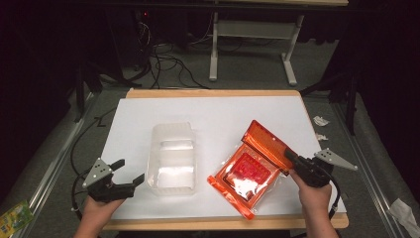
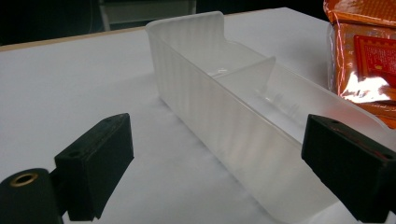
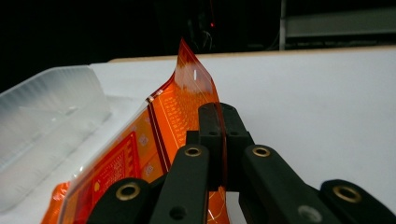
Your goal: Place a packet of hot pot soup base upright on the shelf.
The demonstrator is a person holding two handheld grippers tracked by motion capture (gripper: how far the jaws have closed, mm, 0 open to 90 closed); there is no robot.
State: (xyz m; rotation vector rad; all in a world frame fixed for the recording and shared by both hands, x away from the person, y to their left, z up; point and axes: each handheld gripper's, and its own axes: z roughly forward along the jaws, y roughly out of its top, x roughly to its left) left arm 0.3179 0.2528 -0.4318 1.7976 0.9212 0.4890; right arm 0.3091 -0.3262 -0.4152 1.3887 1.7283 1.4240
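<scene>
Worktop [image 1: 213, 106]: tray [image 1: 172, 158] left of centre; packet [image 1: 250, 168] just right of it, apart. Left gripper [image 1: 130, 172] near tray's left side. Right gripper [image 1: 288, 157] at packet's right edge.

Crumpled paper scraps [image 1: 320, 120] beside the table [image 1: 208, 106].

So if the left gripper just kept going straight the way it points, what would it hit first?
Most likely the clear plastic tray: the open left gripper points toward its near side wall, with bare white table between. Depth is uncertain, so exactly where it would touch is a guess.
</scene>
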